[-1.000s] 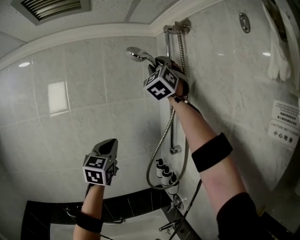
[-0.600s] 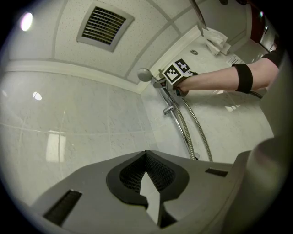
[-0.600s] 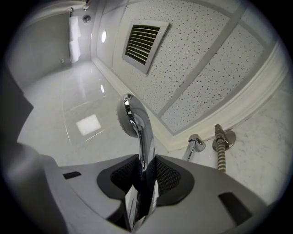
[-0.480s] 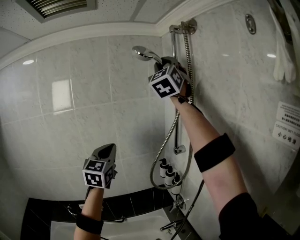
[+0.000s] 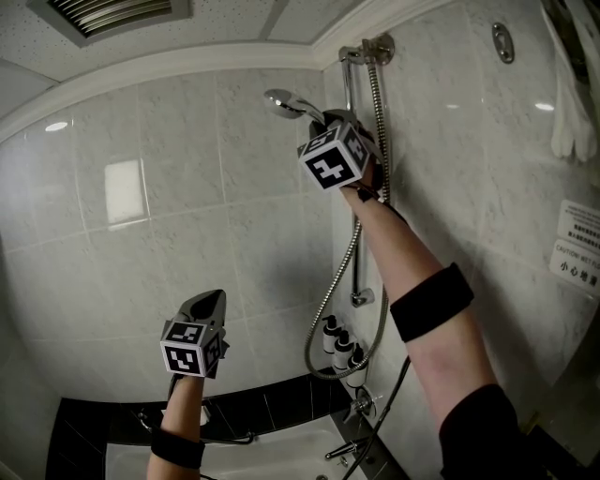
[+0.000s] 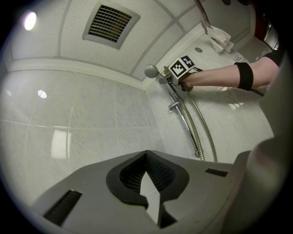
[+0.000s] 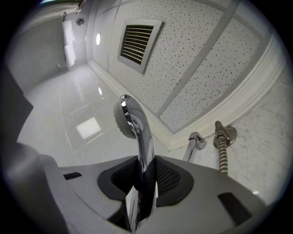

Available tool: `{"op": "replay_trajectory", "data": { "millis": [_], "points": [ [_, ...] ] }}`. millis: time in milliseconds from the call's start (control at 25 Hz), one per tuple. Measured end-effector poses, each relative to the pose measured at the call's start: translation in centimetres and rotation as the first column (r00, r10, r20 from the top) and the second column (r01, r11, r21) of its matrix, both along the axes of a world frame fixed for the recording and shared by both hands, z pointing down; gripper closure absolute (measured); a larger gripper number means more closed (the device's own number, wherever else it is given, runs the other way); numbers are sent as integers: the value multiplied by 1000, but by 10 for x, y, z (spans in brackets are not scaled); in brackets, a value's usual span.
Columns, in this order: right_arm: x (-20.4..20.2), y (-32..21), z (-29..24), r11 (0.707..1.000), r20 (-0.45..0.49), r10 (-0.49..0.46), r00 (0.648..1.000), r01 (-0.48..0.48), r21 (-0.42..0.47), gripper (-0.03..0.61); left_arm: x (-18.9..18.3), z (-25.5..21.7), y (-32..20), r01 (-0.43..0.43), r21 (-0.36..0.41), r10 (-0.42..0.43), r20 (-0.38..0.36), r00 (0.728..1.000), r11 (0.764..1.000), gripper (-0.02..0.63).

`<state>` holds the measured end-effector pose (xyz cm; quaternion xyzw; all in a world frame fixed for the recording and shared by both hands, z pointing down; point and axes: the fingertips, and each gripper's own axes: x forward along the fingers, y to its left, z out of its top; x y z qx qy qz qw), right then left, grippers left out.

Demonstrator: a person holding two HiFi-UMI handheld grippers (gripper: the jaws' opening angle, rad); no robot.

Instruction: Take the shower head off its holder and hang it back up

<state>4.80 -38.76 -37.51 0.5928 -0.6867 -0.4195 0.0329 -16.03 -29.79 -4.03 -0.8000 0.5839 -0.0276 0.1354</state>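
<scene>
The chrome shower head (image 5: 281, 103) sits high up beside the slide rail (image 5: 355, 234), its face turned toward the tiled wall. My right gripper (image 5: 330, 122) is shut on its handle, and the jaws have just been closing on it. In the right gripper view the handle (image 7: 145, 160) runs between the pads and the head (image 7: 128, 119) sticks out beyond them. The holder is hidden behind the gripper. The metal hose (image 5: 330, 292) loops down along the rail. My left gripper (image 5: 210, 302) hangs lower at the left, shut and empty (image 6: 149, 183). It looks toward the shower head (image 6: 151, 71).
Small bottles (image 5: 337, 349) stand on a ledge under the rail, with the tap (image 5: 361, 405) and the bathtub rim (image 5: 234, 457) below. A white towel (image 5: 570, 112) and wall signs (image 5: 577, 246) are at the right. A ceiling vent (image 5: 112, 11) is overhead.
My left gripper has sunk a little. The right gripper has rolled slightly on the shower head's handle and otherwise stays where it was.
</scene>
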Motion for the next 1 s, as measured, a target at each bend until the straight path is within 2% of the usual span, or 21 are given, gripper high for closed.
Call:
{"op": "replay_trajectory", "data": {
  "millis": [320,480,560,800,1000],
  "points": [
    [-3,0,-2,1000,-10,-17,1000,17,-3,466,0,2,-7,1,-3,-1,-10,1000,1000,614],
    [-47,53,-51,984,-61,-92,994,100,148,466,-5,2,-8,16,3,-16,-23,1000,1000,614],
    [-73,82,-72,973,-76,-134,988,146,179,466,-11,-3,-3,27,10,-27,-36,999,1000,614],
    [-100,88,-50,976,-69,-191,979,197,94,466,-38,-2,21,67,18,-67,-20,998,998,614],
    [-102,88,-34,967,-1,-252,968,252,31,466,-57,0,33,95,9,-95,-33,995,995,614]
  ]
}}
